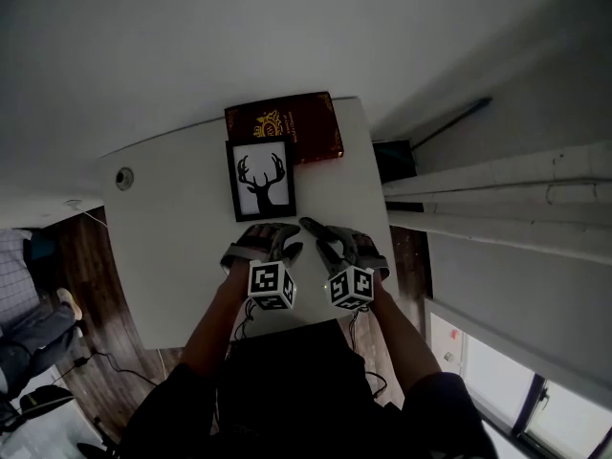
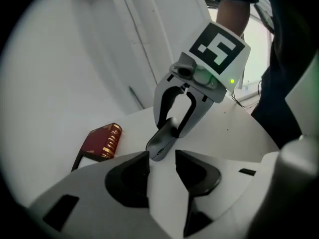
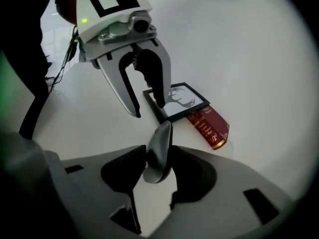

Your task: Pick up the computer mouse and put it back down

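Observation:
A grey computer mouse (image 3: 158, 151) stands on its edge between the jaws of my right gripper (image 3: 155, 171), which is shut on it just above the white table (image 1: 172, 247). In the left gripper view the same mouse (image 2: 162, 141) hangs tilted from the right gripper (image 2: 169, 131). My left gripper (image 2: 162, 171) is open with nothing between its jaws; the mouse's tip lies just beyond the gap. In the head view the left gripper (image 1: 287, 249) and the right gripper (image 1: 314, 232) face each other near the table's front, fingertips close together.
A framed picture of a deer's head (image 1: 263, 180) lies behind the grippers, with a dark red book (image 1: 287, 127) at the table's far edge. A small round object (image 1: 124, 178) sits at the far left. Dark wooden floor (image 1: 86, 295) runs left of the table.

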Demonstrator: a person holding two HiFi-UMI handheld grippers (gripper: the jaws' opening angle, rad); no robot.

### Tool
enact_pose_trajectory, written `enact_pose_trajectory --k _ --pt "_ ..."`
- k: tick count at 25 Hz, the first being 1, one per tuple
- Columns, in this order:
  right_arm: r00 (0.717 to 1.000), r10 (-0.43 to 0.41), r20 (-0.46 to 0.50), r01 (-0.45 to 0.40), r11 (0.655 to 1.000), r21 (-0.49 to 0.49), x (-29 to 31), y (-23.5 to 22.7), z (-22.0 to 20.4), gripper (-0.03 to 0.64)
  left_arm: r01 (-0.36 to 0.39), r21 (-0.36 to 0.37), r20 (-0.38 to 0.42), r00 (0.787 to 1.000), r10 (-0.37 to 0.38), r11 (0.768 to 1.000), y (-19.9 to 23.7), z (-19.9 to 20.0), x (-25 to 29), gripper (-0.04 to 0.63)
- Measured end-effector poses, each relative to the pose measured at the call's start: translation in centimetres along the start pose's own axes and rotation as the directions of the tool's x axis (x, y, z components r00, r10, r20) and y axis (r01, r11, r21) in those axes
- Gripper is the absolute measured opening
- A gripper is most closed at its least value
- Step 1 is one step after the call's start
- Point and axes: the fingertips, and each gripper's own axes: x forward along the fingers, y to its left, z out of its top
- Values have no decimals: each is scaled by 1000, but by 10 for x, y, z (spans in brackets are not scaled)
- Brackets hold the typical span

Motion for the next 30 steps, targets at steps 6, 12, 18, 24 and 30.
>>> enact_pose_trajectory --k 6,12,18,24,30 --pt "998 28 59 -13 969 -247 -6 14 -5 175 34 116 -51 998 -28 993 -13 8 21 198" --pt "996 46 71 -13 914 -406 -13 20 -4 176 116 191 -70 992 -104 975 -26 14 43 249" --pt "994 57 90 0 846 -533 -16 20 -2 175 215 243 -110 975 -193 946 -42 12 59 220" --pt "991 42 124 35 829 -558 -20 20 3 175 203 147 -64 979 -195 968 -38 14 60 137" --pt "992 9 122 54 861 -506 -26 13 4 175 200 -91 -9 979 -202 976 -36 9 55 130"
